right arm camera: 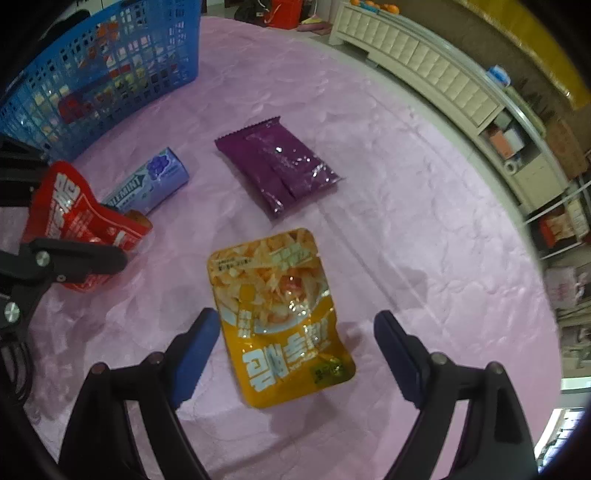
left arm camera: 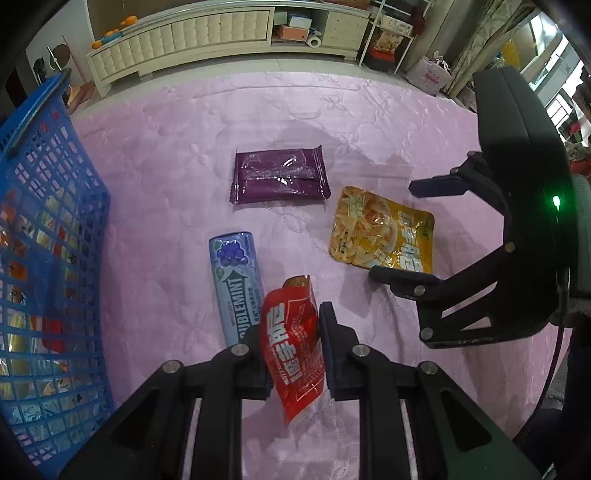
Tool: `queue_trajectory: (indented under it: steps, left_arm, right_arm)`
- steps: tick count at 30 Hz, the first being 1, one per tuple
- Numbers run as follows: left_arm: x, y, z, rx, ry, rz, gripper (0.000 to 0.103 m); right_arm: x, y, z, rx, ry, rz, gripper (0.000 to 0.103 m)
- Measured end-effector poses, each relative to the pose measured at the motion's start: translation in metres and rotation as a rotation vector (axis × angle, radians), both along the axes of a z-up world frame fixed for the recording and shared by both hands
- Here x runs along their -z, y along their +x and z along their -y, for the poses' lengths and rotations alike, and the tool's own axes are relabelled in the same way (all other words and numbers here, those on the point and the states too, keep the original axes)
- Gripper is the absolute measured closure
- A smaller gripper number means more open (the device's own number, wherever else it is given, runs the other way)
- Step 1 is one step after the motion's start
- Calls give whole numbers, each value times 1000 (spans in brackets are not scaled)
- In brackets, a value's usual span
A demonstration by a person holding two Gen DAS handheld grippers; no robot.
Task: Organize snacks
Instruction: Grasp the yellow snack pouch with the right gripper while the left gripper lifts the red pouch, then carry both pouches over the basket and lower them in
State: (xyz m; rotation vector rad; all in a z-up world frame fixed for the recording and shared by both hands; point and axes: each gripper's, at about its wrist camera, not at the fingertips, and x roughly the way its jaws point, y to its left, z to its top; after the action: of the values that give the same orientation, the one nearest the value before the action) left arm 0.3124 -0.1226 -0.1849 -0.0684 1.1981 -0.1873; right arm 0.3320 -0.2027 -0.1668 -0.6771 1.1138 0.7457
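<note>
My left gripper (left arm camera: 293,332) is shut on a red snack packet (left arm camera: 293,347) and holds it just above the pink cloth; the packet also shows in the right wrist view (right arm camera: 70,218). My right gripper (right arm camera: 295,325) is open, its jaws either side of a yellow snack packet (right arm camera: 280,314) lying flat; this packet also shows in the left wrist view (left arm camera: 384,229), with the right gripper (left arm camera: 406,229) over it. A blue Doublemint tube (left arm camera: 234,280) and a purple packet (left arm camera: 279,179) lie on the cloth. A blue basket (left arm camera: 44,258) with several snacks stands at the left.
The pink quilted cloth (left arm camera: 166,166) covers the whole work surface. A cream cabinet (left arm camera: 221,33) with shelves stands beyond its far edge. In the right wrist view the basket (right arm camera: 110,66) is at the far left and the cabinet (right arm camera: 443,85) at the right.
</note>
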Motion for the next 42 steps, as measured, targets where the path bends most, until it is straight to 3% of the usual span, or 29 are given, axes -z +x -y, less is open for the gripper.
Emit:
queue_trajectory:
  steps: [2, 5, 13, 23, 32, 42]
  left_arm:
    - [-1, -1, -1, -1, -9, 5, 85]
    - [0, 0, -3, 3, -11, 9, 85]
    - [0, -9, -4, 0, -18, 10, 85]
    - [-27, -42, -9, 12, -57, 66, 85]
    - [-88, -96, -14, 20, -71, 198, 85]
    - [-142, -147, -59, -26, -60, 304, 85]
  right_arm:
    - [2, 4, 9, -3, 67, -34, 21]
    - [2, -3, 14, -24, 96, -11, 31]
    - [-5, -21, 3, -49, 47, -31, 72]
    - [-16, -48, 17, 107, 87, -71, 77]
    - [-86, -106, 22, 170, 173, 13, 77]
    - [-141, -151, -13, 158, 243, 86, 77]
